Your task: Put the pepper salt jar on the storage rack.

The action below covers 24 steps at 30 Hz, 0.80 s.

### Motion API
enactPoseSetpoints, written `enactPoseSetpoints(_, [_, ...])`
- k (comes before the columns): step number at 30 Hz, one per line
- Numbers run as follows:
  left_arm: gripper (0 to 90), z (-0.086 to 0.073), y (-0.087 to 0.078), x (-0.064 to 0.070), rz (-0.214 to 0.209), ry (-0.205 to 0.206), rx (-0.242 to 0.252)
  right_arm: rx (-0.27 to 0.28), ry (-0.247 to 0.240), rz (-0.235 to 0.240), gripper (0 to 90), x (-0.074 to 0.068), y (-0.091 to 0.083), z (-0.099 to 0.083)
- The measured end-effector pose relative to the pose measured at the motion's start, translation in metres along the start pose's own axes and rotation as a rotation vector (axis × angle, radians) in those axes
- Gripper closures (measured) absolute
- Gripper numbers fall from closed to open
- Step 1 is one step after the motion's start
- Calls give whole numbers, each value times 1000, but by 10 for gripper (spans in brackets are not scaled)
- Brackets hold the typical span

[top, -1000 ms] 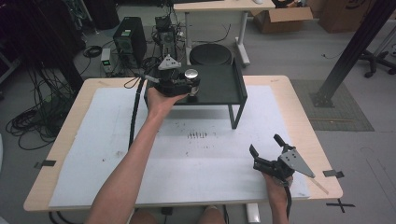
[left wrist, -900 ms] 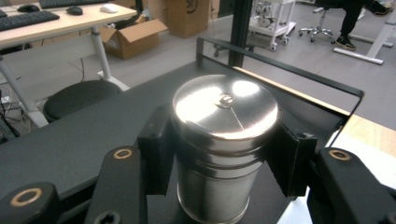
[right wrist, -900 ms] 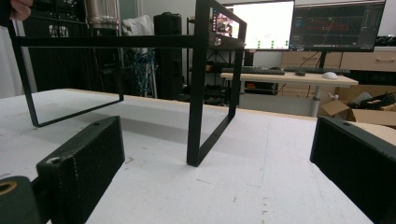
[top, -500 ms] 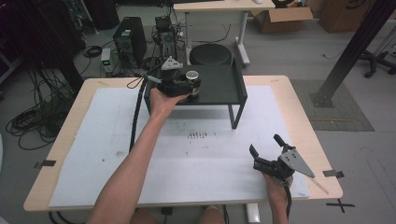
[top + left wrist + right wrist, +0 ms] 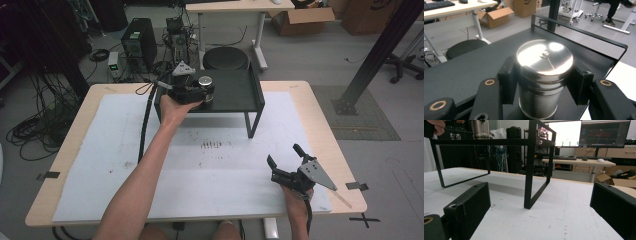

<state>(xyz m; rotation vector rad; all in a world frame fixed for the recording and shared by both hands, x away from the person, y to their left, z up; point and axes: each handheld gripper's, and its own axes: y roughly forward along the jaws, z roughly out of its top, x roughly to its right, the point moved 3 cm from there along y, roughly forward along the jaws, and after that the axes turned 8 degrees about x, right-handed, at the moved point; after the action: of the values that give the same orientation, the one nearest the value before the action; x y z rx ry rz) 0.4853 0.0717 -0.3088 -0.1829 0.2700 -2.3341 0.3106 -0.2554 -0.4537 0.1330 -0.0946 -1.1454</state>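
- A silver metal tin [image 5: 544, 77] with a round, shiny lid stands upright on the top of a black raised stand [image 5: 235, 92], on that top's left part.
- The stand sits at the far edge of the desk [image 5: 75, 150], about midway along it; thin black legs carry its flat top, and a low rail runs along the top's right and far sides.
- The left claw [image 5: 200, 92] is closed on the tin: in the left gripper view its two black pads [image 5: 507, 80] press against opposite sides of the tin just under the lid.
- The person's left hand [image 5: 175, 105] holds that claw from the near side of the stand, the forearm stretching up across the desk from its near edge.
- The right claw [image 5: 285, 160] hovers low over the near right corner of the desk, well apart from the stand, with its jaws spread wide and nothing between them.
- In the right gripper view the stand's front right leg [image 5: 530, 165] rises between the two spread jaws, farther off on the white sheet.
- A white sheet [image 5: 100, 165] covers most of the desk, with a small row of dark marks [image 5: 212, 145] near its middle.
- A cable [image 5: 146, 120] trails from the left claw down across the sheet beside the forearm.
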Motion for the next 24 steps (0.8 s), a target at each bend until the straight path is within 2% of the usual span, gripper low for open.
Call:
enactPoseSetpoints(20, [482, -1, 0, 1, 7, 4, 5, 1, 0, 1, 28, 0, 0, 0])
enactPoseSetpoints(24, [452, -1, 0, 1, 11, 2, 5, 0, 0, 0, 28, 0, 0, 0])
